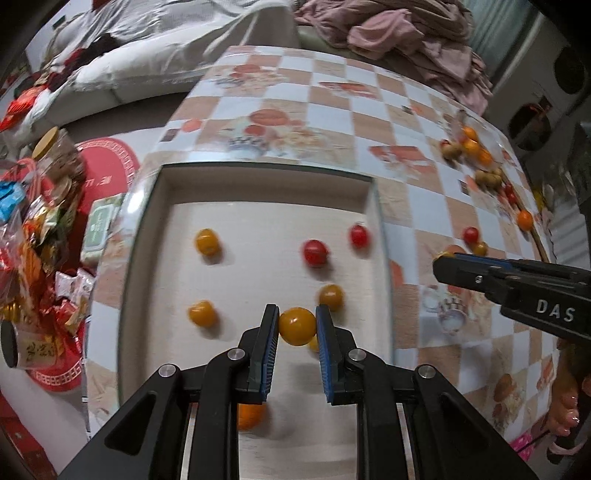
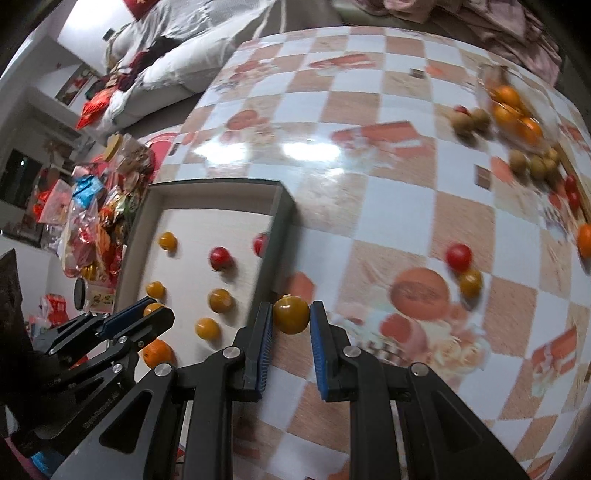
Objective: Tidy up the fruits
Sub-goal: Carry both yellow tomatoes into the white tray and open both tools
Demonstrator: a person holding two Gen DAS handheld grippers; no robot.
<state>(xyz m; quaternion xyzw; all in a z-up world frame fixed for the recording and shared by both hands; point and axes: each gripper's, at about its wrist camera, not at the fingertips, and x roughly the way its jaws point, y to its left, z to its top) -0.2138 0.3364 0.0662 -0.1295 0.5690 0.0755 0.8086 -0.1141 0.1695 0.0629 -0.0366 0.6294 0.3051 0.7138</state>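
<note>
My left gripper (image 1: pixel 296 317) is shut on a yellow cherry tomato (image 1: pixel 296 326) and holds it over the wooden tray (image 1: pixel 258 184). The tray holds several yellow tomatoes (image 1: pixel 207 242), two red ones (image 1: pixel 315 252) and a small orange (image 1: pixel 250 415). My right gripper (image 2: pixel 291 314) is shut on another yellow tomato (image 2: pixel 291 314), just right of the tray's right wall (image 2: pixel 280 229), above the checkered table. In the left wrist view the right gripper (image 1: pixel 448 264) shows at the right. In the right wrist view the left gripper (image 2: pixel 147 312) is over the tray.
Loose on the table: a red tomato (image 2: pixel 458 255) and a yellow one (image 2: pixel 470 282), then brown fruits (image 2: pixel 469 120), oranges (image 2: pixel 511 107) and red tomatoes (image 2: pixel 570 192) at the far right. Snack bags (image 1: pixel 37 221) lie left of the table. Clothes (image 1: pixel 406 33) are piled behind it.
</note>
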